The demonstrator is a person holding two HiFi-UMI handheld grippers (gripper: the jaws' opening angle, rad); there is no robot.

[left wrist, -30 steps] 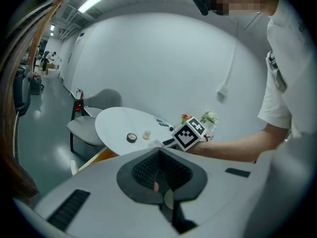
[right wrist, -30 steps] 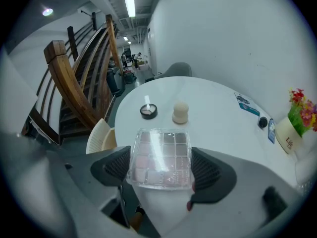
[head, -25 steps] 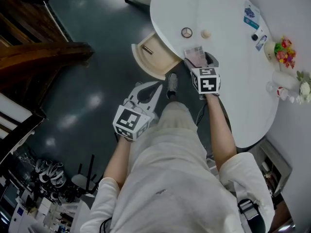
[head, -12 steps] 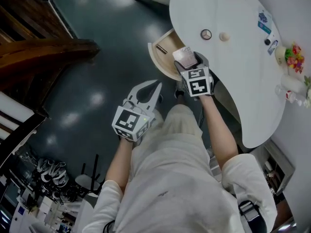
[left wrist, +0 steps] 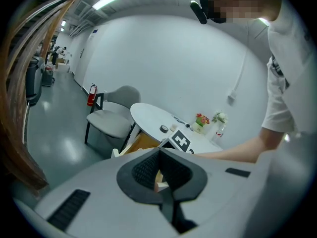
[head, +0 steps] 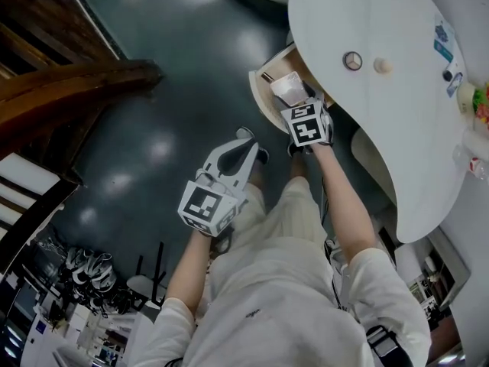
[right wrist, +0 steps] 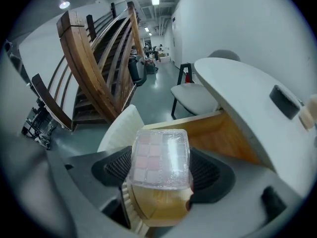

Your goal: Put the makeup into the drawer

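Since a second ago we have carried our right hand-held gripper [head: 294, 96] off the worktop [head: 397, 136] to just above the open drawer [head: 257, 102], its jaws pinching the makeup palette [right wrist: 159, 152]. Our left hand-held gripper [head: 246, 136] hangs well away from the drawer, pressed together and empty. We should lower the palette level, inside the drawer's rim, before letting go.

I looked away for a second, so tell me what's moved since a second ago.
The right tool, shut on the makeup palette, carried it from the table edge to above the open drawer. The left tool stayed shut and empty, low beside the person.
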